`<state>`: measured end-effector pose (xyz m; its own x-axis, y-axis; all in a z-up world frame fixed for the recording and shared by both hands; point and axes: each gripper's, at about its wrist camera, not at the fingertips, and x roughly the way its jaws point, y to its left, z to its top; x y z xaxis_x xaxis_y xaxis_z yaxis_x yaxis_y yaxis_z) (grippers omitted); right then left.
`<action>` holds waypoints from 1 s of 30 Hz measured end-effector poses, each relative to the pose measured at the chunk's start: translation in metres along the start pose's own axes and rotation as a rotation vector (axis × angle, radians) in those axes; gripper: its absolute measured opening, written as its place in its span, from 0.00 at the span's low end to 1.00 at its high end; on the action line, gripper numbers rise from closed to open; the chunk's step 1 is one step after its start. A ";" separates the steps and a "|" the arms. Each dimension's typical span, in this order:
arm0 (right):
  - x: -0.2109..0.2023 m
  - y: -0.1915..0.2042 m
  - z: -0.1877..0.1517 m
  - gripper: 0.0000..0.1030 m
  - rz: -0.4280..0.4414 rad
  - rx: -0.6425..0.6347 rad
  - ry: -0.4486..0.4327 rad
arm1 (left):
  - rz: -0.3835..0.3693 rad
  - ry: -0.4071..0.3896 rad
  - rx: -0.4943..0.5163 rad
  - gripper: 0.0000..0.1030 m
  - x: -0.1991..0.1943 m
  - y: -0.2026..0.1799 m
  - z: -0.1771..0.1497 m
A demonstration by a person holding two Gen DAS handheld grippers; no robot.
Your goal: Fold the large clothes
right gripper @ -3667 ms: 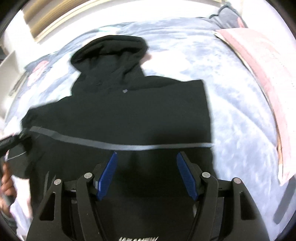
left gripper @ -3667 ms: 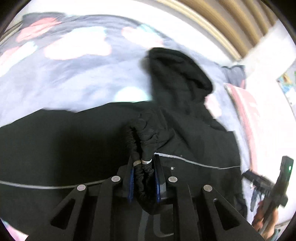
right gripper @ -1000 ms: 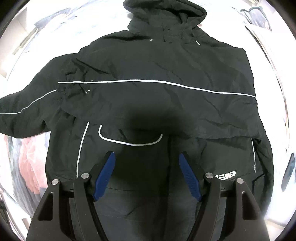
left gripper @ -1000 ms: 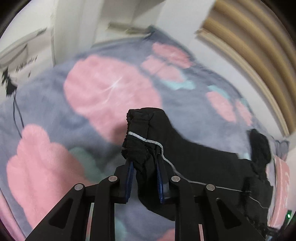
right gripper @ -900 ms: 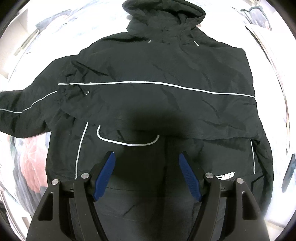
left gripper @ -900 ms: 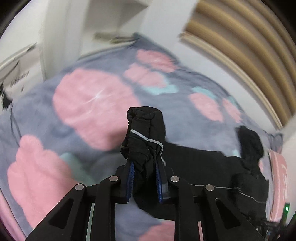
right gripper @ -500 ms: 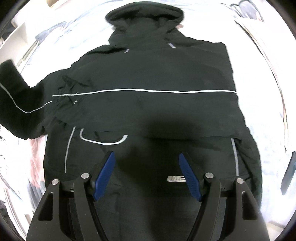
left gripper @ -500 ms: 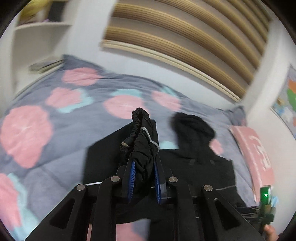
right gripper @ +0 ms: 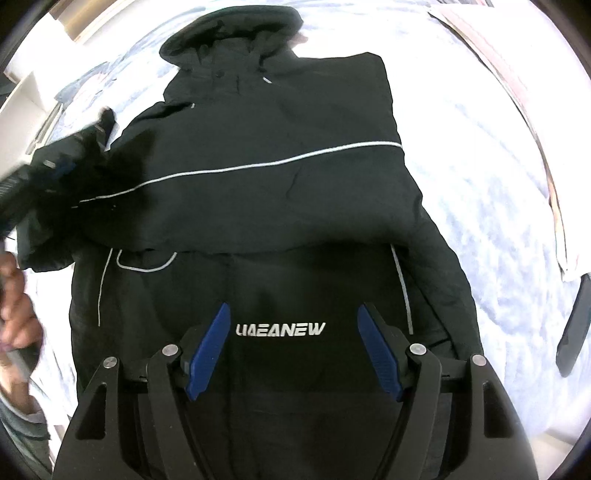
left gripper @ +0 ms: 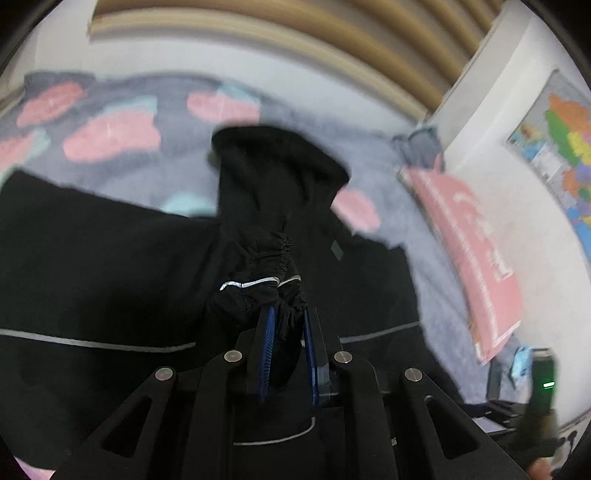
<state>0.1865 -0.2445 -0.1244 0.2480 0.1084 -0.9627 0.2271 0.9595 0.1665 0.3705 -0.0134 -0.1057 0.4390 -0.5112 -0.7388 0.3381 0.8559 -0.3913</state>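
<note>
Left wrist view: left hand-held gripper pinches the jacket sleeve cuff; right hand-held gripper hangs wide open, empty. Fabric looks soft, slippery; cuffs and hem probably grip best.

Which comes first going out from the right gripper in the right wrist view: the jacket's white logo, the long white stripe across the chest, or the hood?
From the right gripper, nearest first:
1. White logo, right between the open fingers, on the lower front of the jacket.
2. White chest stripe, farther up, crossing the jacket.
3. Hood, farthest, at the top.
</note>
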 end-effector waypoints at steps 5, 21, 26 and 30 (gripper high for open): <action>0.011 0.008 0.008 0.72 0.010 -0.030 0.017 | 0.011 0.138 -0.023 0.15 0.061 0.012 -0.032; 0.045 0.158 0.108 0.80 0.295 -0.190 -0.029 | -0.056 0.054 -0.047 0.35 -0.073 0.045 -0.068; 0.102 0.184 0.123 0.80 0.300 -0.146 0.041 | 0.033 0.014 -0.094 0.39 -0.115 0.083 -0.074; 0.127 0.195 0.126 0.40 0.357 -0.129 0.082 | 0.100 0.008 -0.123 0.39 -0.132 0.105 -0.082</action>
<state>0.3806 -0.0767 -0.1875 0.2130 0.4570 -0.8636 0.0182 0.8818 0.4712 0.2802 0.1500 -0.0941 0.4584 -0.4230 -0.7816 0.1885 0.9057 -0.3796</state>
